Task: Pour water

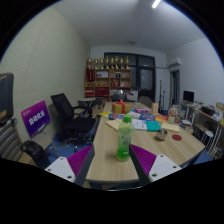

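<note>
From my seat I saw the gripper (112, 165) spread wide, its purple pads (80, 158) holding nothing. Just ahead, between the fingers but apart from both, stood a slim clear plastic bottle (124, 139) with a green label (lettering too small to read) on a long, smooth wooden table (105, 160). A small metal bowl (160, 134) sat beyond it.

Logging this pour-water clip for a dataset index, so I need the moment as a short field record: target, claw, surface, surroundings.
target: clear plastic bottle with green label, upright on table
claw: claw open, bottle just ahead of the fingers, untouched
surface: long light wooden table
nearby: small metal bowl beside bottle
surroundings: black office chair; wooden shelf at the far wall
</note>
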Available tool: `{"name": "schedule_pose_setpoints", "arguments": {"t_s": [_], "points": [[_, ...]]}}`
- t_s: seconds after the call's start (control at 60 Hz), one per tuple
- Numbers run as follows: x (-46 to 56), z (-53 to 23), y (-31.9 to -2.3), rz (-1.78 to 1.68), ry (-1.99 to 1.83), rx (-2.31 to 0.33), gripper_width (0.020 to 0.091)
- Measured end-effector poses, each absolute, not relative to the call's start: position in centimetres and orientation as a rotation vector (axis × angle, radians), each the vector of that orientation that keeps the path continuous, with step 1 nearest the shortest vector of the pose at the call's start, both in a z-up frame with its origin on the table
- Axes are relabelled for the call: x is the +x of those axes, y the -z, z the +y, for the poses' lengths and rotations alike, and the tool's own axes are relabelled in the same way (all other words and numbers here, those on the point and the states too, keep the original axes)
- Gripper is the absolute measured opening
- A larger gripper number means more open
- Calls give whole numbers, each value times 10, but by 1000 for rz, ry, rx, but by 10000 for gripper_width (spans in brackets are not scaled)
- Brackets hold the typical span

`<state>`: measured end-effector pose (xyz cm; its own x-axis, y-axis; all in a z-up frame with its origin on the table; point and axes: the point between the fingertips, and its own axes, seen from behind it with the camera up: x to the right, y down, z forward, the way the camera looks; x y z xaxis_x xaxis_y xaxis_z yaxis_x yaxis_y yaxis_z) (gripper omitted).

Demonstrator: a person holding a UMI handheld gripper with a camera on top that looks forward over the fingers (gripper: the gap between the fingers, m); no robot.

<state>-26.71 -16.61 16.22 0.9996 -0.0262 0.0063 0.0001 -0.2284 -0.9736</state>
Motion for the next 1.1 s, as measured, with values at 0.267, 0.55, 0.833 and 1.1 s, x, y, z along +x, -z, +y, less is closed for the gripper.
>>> {"name": "schedule_pose_setpoints", "arguments": {"t_s": [0.267,0.55,0.833,1.1], "points": [[-213,-32,-94,10,37,-1825,788],[-215,37,-83,-36,-50,-1748,780],[-212,43,-76,-63,-64,-1751,491],[-211,62,-124,31,-402,-1795,388]]}}
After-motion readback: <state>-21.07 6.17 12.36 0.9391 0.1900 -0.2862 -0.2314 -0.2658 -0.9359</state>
